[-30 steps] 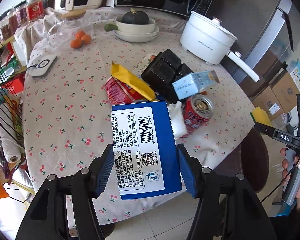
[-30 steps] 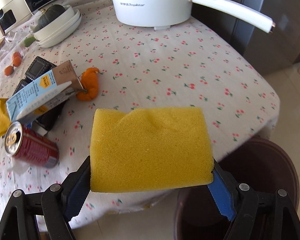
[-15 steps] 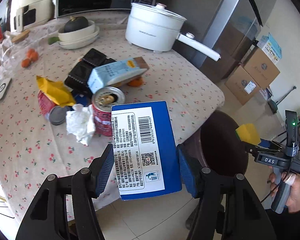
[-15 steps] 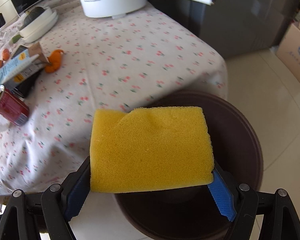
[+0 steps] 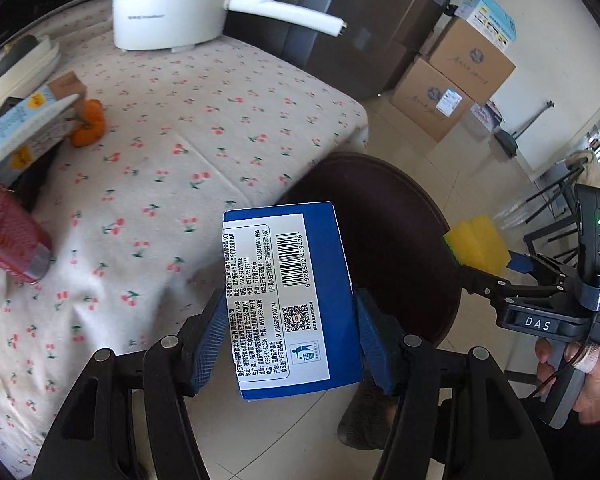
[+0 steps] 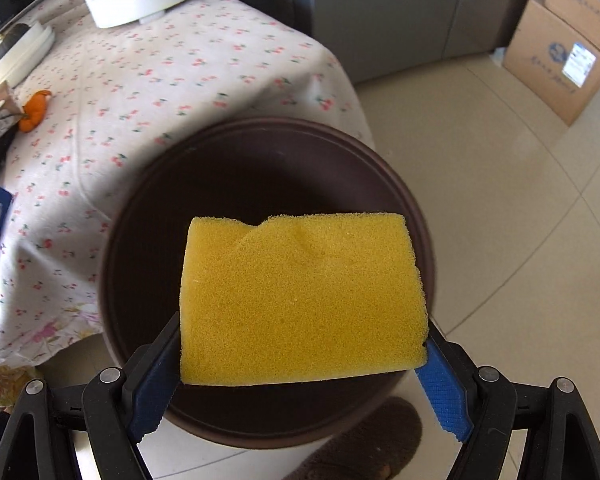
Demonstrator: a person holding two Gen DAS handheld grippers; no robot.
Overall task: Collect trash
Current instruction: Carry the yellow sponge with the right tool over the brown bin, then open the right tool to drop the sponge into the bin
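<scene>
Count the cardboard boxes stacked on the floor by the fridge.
2 plain brown ones: a lower box on the floor and an upper box stacked on it. A smaller light-blue printed carton sits on top. More may be hidden behind them.

white electric pot with long handle (image 5: 172,4) at table's far edge | stacked brown cardboard boxes (image 5: 452,80) on tiled floor (image 6: 500,208)

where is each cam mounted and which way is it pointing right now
Left wrist: on the left gripper, looking past its blue box at the table edge, brown bin and floor; the right gripper and hand show.
Right wrist: on the right gripper, looking down over its yellow sponge into the bin.
Shared: bin, table, sponge, cardboard boxes.
</scene>
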